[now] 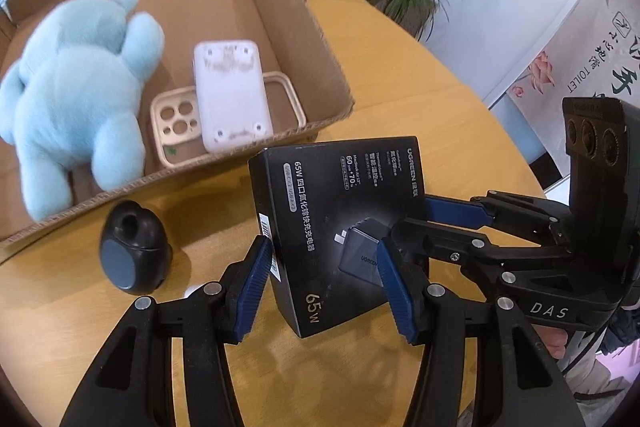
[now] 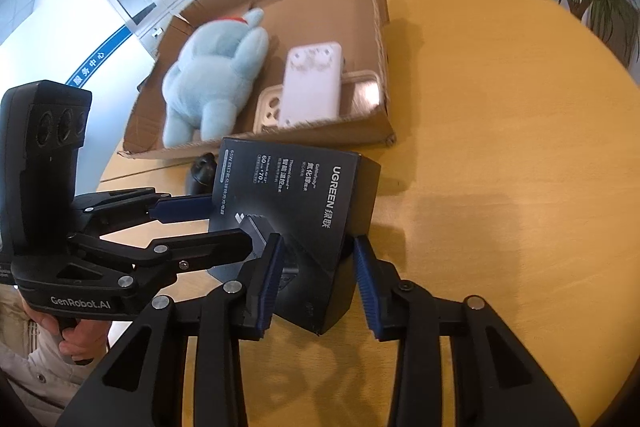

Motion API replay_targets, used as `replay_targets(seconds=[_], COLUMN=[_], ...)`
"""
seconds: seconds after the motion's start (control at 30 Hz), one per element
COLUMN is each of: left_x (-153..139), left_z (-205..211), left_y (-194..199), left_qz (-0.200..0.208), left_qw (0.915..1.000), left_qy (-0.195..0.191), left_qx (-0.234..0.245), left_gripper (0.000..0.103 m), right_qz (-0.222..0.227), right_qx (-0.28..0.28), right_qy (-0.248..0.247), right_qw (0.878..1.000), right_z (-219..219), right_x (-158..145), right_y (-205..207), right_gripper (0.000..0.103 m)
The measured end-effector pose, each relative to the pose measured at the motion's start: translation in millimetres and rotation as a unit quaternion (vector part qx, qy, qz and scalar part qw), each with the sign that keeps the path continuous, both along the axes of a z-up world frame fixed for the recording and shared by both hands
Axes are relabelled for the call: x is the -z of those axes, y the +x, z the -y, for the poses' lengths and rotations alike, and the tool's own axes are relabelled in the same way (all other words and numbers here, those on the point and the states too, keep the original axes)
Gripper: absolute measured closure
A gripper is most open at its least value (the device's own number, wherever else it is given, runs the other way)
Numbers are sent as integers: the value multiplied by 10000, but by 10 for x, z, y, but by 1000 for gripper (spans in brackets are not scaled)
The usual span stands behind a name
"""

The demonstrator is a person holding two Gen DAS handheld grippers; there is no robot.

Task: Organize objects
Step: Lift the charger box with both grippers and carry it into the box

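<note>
Closest in, both grippers hold the same thing: the black charger box [image 1: 340, 227] sits tilted above the yellow bench [image 1: 420, 99], one corner lowest and its printed face turned up. The left gripper [image 1: 324, 291] has its blue fingers [image 1: 252, 291] clamped across the box's narrow width near the end marked 65W, one pad on the barcode edge, the other on the printed face's far edge. The right gripper [image 2: 316, 283] comes in from the other side; its left pad presses the printed face, while its right pad looks just beside the box's dark side wall, so I judge it clamped but cannot be sure of full contact. The box's long axis runs from the fingers forward toward the cardboard box [image 1: 320, 39], which lies straight ahead and slightly left. Just left of the charger box a black egg-shaped gadget [image 1: 134, 251] stands on the bench, outside the carton. Farther in, the carton holds a phone case [image 1: 176, 131], a white power bank [image 1: 232, 95] across it, and a blue plush toy [image 1: 76, 99].
</note>
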State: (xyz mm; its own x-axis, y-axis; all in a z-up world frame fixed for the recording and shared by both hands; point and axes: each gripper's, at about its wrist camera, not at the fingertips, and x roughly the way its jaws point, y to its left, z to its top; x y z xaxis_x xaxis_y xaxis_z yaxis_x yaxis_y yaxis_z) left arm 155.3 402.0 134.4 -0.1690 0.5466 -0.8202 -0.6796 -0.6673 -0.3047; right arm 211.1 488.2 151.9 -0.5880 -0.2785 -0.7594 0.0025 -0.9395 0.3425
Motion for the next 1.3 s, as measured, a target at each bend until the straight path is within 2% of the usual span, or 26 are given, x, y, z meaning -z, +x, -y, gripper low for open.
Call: replay_targets(seconds=[0.3, 0.63, 0.83, 1.3], left_x=[-452, -680, -625, -540], left_z=[112, 58, -17, -223], left_y=[-139, -663, -1000, -1509], left_qz=[-461, -648, -514, -431], left_qw=[9986, 9971, 9977, 9979], left_qy=[165, 233, 246, 191], left_qx=[-196, -317, -359, -435], left_gripper=[50, 50, 50, 50], right_qz=[-411, -633, -608, -582], right_qx=[-79, -108, -51, 50], right_qy=[298, 580, 613, 607], right_qw=[9987, 9963, 9963, 9964], right_z=[138, 222, 181, 41], right_x=[-430, -756, -763, -683], right_y=[-205, -710, -965, -1406], right_gripper=[70, 70, 70, 70])
